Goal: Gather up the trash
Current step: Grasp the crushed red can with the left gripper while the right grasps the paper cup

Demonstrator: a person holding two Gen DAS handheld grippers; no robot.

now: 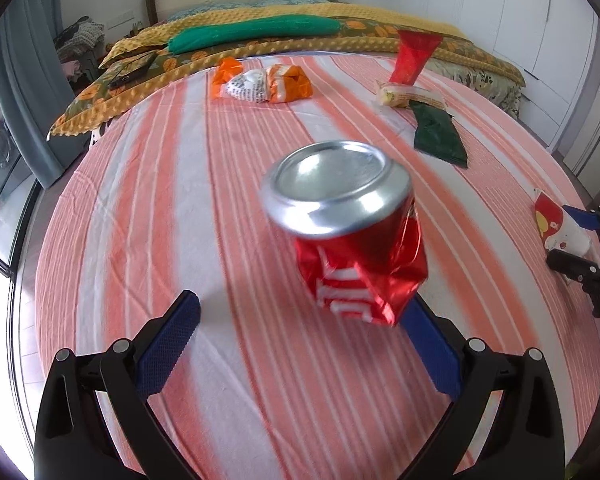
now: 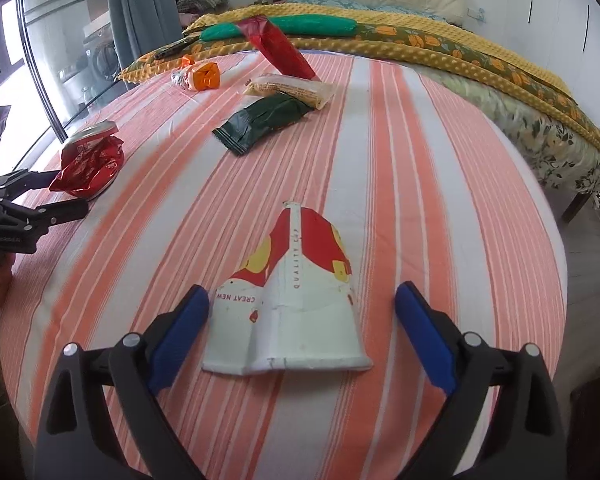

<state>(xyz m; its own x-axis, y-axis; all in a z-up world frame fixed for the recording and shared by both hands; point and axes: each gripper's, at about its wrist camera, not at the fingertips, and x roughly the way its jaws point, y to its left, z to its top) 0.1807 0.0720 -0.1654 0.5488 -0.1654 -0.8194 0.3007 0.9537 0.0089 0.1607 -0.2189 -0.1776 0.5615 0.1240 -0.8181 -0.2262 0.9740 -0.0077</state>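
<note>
A crushed red soda can (image 1: 352, 228) lies on the striped bed sheet, just ahead of my open left gripper (image 1: 300, 312); its lower edge hides the tip of the right finger. The can also shows in the right wrist view (image 2: 88, 164), with the left gripper (image 2: 56, 196) beside it. A flattened white and red paper cup (image 2: 292, 300) lies between the fingers of my open right gripper (image 2: 302, 308); it also shows in the left wrist view (image 1: 560, 228).
Further up the bed lie a dark green wrapper (image 2: 264, 122), a yellowish packet (image 2: 296, 88), a red wrapper (image 2: 280, 48) and an orange and white wrapper (image 1: 260, 84). A yellow blanket (image 1: 300, 28) with a green cloth (image 1: 252, 30) lies behind. A window stands at the left.
</note>
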